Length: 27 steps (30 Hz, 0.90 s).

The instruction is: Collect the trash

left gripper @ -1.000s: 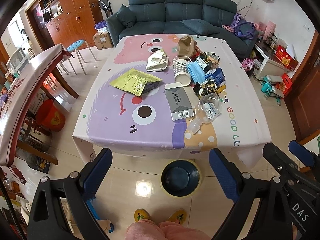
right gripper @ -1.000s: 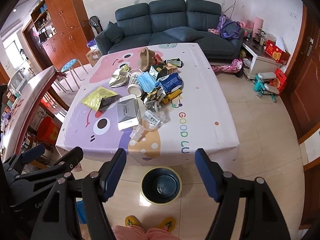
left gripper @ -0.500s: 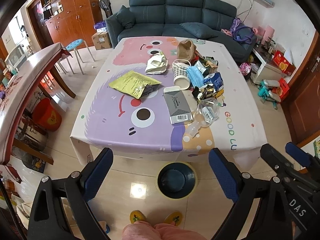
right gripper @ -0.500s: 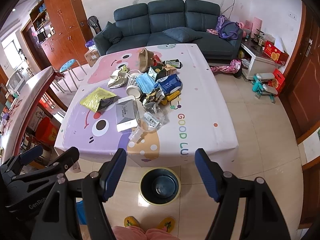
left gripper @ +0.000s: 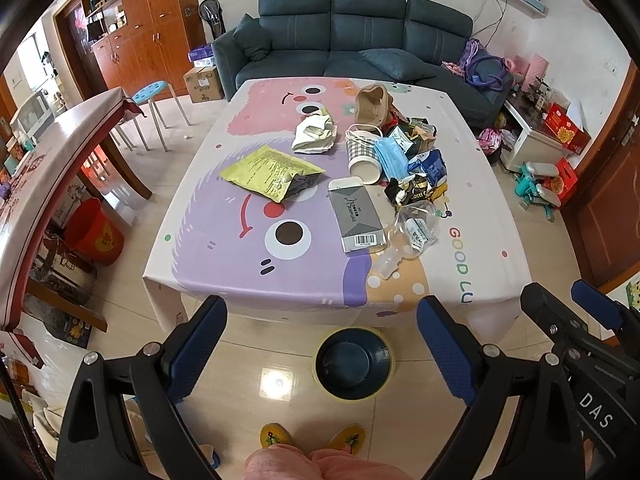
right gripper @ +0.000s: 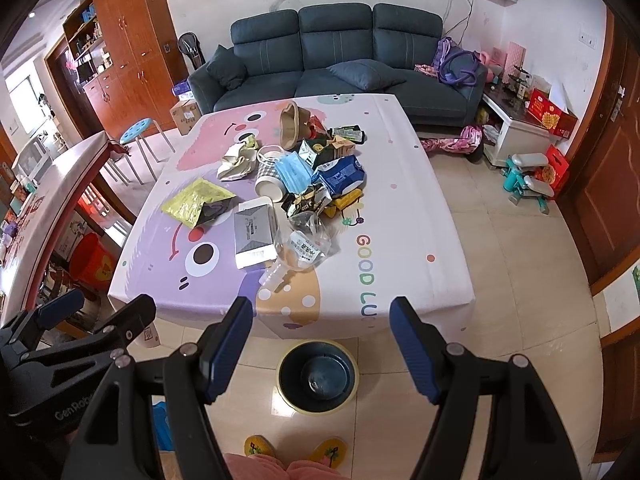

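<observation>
A heap of trash lies on the cartoon-print table [left gripper: 224,264]: a yellow-green pouch [left gripper: 270,172], a grey carton [left gripper: 356,216], a crushed clear bottle [left gripper: 412,232], a checked paper cup [left gripper: 362,156], a blue face mask [left gripper: 394,158], a crumpled white bag [left gripper: 314,134] and dark wrappers [right gripper: 320,200]. A dark bin [left gripper: 354,362] stands on the floor at the table's near edge; it also shows in the right wrist view [right gripper: 318,376]. My left gripper [left gripper: 322,340] and right gripper [right gripper: 322,344] are both open and empty, held above the floor short of the table.
A blue sofa [left gripper: 360,36] stands behind the table. A dark wooden table [left gripper: 48,152] and a red bucket [left gripper: 94,232] are at the left, with a blue stool [left gripper: 154,96]. Toys and boxes [left gripper: 548,168] lie at the right. My slippered feet [left gripper: 312,436] are below.
Both grippers have drawn back and up a little from the table, so the table looks smaller and farther. Both stay open. Nothing on the table has moved.
</observation>
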Motion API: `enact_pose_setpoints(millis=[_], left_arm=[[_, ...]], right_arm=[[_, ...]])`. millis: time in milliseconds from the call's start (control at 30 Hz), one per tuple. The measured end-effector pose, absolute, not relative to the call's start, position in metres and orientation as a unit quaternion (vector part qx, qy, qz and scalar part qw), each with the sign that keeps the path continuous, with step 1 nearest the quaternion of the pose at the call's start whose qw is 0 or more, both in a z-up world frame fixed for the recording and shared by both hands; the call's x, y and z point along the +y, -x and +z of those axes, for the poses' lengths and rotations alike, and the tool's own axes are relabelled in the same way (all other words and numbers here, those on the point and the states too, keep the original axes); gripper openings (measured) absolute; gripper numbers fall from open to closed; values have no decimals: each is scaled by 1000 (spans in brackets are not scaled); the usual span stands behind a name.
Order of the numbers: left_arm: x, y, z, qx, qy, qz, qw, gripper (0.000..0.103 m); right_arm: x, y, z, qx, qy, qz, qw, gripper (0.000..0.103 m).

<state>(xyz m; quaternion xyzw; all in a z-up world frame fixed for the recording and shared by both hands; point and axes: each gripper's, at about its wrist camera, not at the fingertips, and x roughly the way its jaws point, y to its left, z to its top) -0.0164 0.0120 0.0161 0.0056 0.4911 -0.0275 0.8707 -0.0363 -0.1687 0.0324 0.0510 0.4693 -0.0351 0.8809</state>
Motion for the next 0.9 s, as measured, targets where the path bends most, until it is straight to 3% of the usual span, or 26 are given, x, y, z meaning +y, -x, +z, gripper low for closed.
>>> enact_pose_setpoints(millis=[733,900], left_arm=[[7,28,39,469,-10,-30,882,95],[5,28,40,479,-10,-39,877,89]], right_arm=[[-174,46,51,445,-52,-27,894,72],[-175,48,56,439,-54,-20,896,72]])
